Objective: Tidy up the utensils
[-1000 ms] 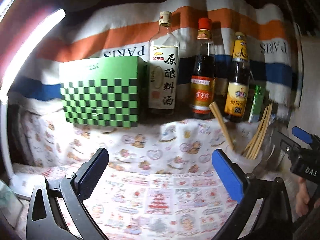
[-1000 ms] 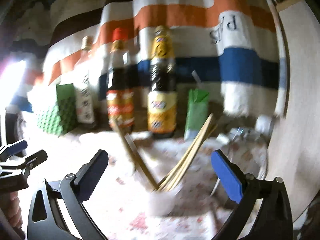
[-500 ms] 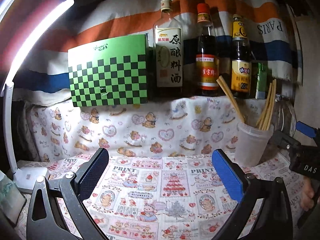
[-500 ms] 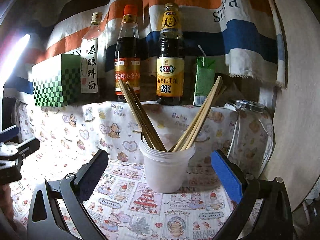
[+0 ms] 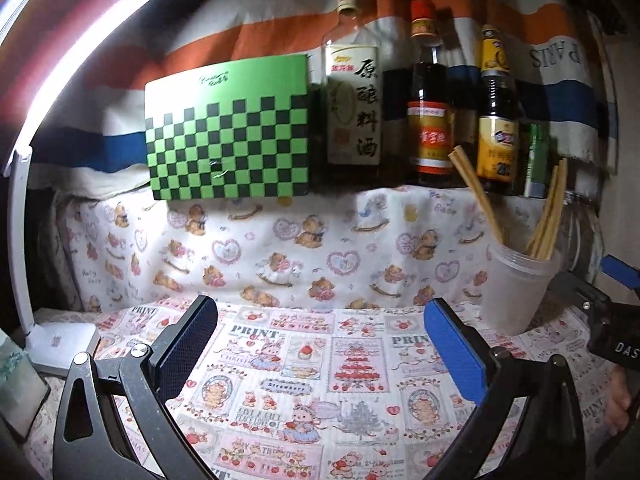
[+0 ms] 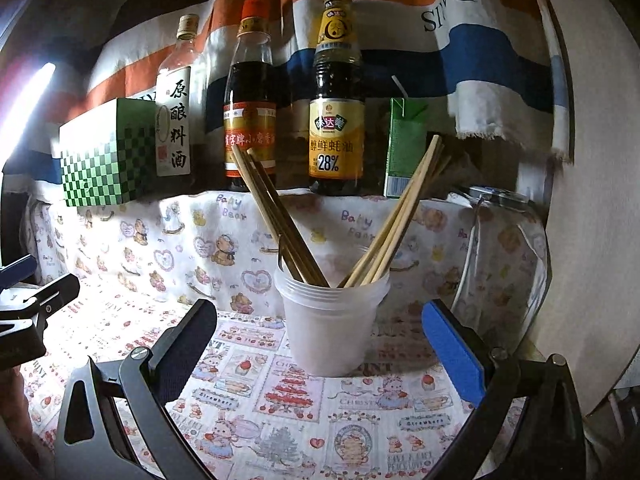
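Note:
A stack of translucent plastic cups (image 6: 331,320) stands on the printed cloth, right in front of my right gripper (image 6: 320,344), which is open and empty. Several wooden chopsticks (image 6: 394,220) lean out of the cup in two bunches, darker ones (image 6: 276,216) to the left. In the left wrist view the same cup (image 5: 516,292) with its chopsticks (image 5: 548,216) sits at the right. My left gripper (image 5: 320,344) hovers open over bare cloth, well left of the cup. The other gripper (image 5: 608,312) shows at that view's right edge.
On a raised ledge behind stand a green checkered box (image 5: 228,132), three sauce bottles (image 6: 336,104) and a small green carton (image 6: 404,148). A glass jar (image 6: 500,240) sits right of the cup, next to a wooden board (image 6: 592,200). A lit desk lamp (image 5: 52,240) stands at the left.
Both views have tilted downward over the last second, so the ledge and bottles rose and the printed cloth came into sight. The blur has gone. Both grippers stayed open.

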Action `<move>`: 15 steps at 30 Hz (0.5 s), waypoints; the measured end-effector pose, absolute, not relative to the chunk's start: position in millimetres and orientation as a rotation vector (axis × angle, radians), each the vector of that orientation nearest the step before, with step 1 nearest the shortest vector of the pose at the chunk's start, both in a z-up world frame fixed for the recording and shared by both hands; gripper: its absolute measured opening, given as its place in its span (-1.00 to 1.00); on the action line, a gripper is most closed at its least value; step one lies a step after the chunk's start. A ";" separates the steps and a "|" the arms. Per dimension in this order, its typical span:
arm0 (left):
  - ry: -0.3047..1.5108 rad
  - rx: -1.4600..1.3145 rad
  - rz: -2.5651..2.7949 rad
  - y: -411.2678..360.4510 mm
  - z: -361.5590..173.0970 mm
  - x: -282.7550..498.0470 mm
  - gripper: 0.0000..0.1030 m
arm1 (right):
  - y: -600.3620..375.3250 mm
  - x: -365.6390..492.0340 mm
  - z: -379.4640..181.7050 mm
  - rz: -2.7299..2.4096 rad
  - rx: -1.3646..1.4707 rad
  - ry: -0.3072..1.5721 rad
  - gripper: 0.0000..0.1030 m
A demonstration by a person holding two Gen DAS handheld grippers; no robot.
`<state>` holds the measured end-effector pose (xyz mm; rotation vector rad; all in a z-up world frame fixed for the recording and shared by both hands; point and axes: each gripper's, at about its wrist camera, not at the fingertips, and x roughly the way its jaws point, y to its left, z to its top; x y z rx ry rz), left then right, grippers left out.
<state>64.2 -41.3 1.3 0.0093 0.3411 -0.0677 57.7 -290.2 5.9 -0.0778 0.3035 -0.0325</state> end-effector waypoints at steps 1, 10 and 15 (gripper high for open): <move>0.342 0.007 -0.067 -40.7 1.0 64.3 0.99 | -290.5 58.0 5.8 -0.037 -0.077 0.305 1.00; 0.325 0.024 -0.096 -44.5 1.8 61.0 0.99 | -289.7 58.1 5.3 -0.029 -0.076 0.312 1.00; 0.319 0.027 -0.097 -45.3 2.3 60.1 0.99 | -288.9 57.2 5.6 -0.031 -0.077 0.308 1.00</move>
